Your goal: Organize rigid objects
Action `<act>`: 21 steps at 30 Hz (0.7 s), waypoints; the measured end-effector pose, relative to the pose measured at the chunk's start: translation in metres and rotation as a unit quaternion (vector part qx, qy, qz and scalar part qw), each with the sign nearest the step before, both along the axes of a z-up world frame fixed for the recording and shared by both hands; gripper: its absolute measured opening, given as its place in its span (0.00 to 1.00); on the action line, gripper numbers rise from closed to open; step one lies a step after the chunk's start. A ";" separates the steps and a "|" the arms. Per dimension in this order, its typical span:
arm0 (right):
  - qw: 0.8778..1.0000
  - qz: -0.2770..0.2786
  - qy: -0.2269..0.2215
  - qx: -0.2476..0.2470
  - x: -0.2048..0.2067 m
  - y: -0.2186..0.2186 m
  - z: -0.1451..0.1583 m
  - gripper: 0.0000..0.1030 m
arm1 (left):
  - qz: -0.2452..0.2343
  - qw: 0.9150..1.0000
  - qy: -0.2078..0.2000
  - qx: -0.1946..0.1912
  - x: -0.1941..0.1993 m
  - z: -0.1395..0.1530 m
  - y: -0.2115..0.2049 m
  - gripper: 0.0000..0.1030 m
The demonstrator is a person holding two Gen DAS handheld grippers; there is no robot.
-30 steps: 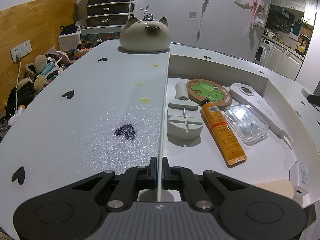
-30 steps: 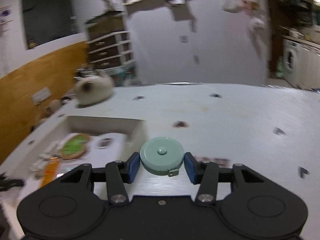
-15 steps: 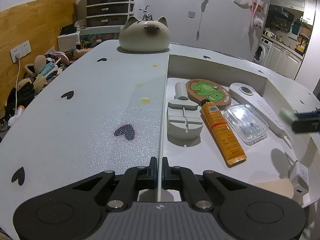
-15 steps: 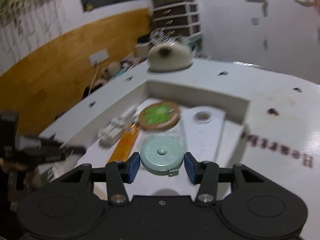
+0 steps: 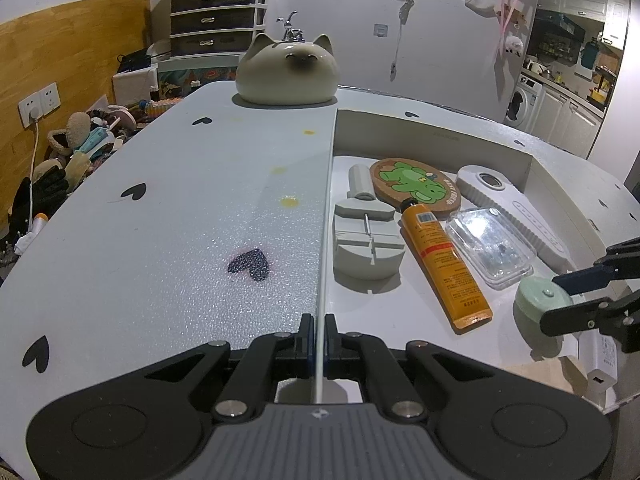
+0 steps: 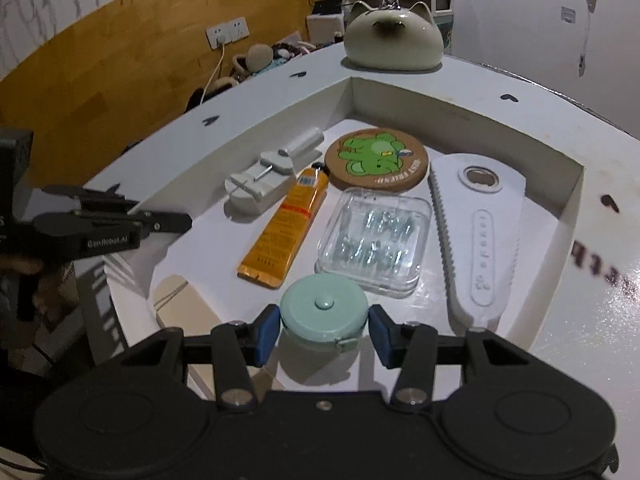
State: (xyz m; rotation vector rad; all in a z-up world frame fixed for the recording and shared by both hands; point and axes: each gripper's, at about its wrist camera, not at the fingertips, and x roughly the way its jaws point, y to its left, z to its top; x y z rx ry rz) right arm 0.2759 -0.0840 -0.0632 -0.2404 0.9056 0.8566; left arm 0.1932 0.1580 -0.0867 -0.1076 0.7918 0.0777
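Right wrist view: right tool [image 6: 324,330] pinches mint tape measure [image 6: 323,312] (over the tray [image 6: 460,114]).

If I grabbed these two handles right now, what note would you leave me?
Right gripper: shut on the round mint-green tape measure, held above the near end of the white tray.
Left gripper: shut on the tray's thin left wall.
Already in the tray: orange tube, clear plastic case, round frog coaster.
Left: set the tape measure down on bare tray floor, release.
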 end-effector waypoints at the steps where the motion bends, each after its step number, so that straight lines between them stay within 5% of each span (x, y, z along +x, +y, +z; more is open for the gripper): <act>1: 1.000 0.000 0.001 -0.001 0.000 0.000 0.000 0.48 | 0.000 1.000 0.000 0.000 0.000 0.000 0.000 0.03; 10: 1.000 0.000 0.007 -0.013 -0.002 0.003 -0.004 0.49 | 0.000 1.000 0.000 0.000 0.000 0.000 0.000 0.03; 21: 1.000 -0.024 -0.006 0.017 -0.009 -0.009 0.013 0.72 | 0.000 1.000 0.000 0.000 0.000 0.000 0.000 0.03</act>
